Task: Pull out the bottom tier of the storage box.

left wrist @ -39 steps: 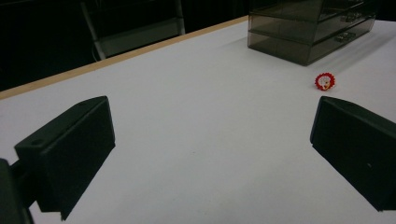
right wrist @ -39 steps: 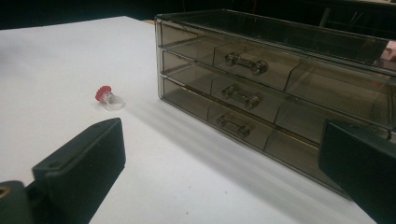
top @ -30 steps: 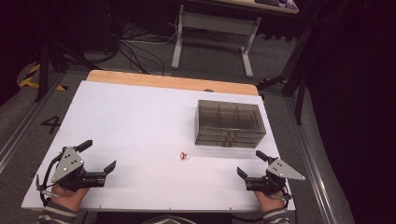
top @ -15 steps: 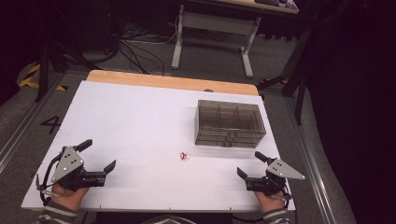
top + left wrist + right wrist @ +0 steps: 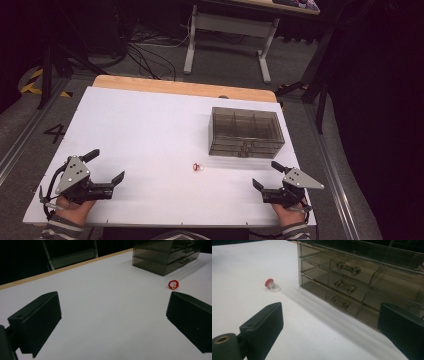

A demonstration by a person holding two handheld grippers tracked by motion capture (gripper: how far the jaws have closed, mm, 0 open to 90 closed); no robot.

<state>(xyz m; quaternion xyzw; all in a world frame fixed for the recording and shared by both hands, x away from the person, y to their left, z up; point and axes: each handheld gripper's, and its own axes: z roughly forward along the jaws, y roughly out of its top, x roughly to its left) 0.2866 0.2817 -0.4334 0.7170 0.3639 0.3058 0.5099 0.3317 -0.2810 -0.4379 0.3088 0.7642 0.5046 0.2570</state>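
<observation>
A small red-topped clear ring [image 5: 197, 167] lies on the white table [image 5: 150, 125], just in front of a smoky transparent drawer unit [image 5: 246, 131]. The unit's three stacked drawers [image 5: 342, 283] are pushed in, each with a clear handle. My left gripper [image 5: 106, 165] rests at the table's front left, open and holding nothing; its view has the ring [image 5: 173, 284] far off beside its right jaw. My right gripper [image 5: 266, 174] sits at the front right, also open and holding nothing, facing the drawer unit [image 5: 362, 272] with the ring [image 5: 271, 285] to the left.
Behind the table's wooden far edge [image 5: 185, 87] stand a grey desk frame [image 5: 225, 30] and loose cables on the floor. Metal rails run along both sides of the table. Bare white surface lies between the two grippers.
</observation>
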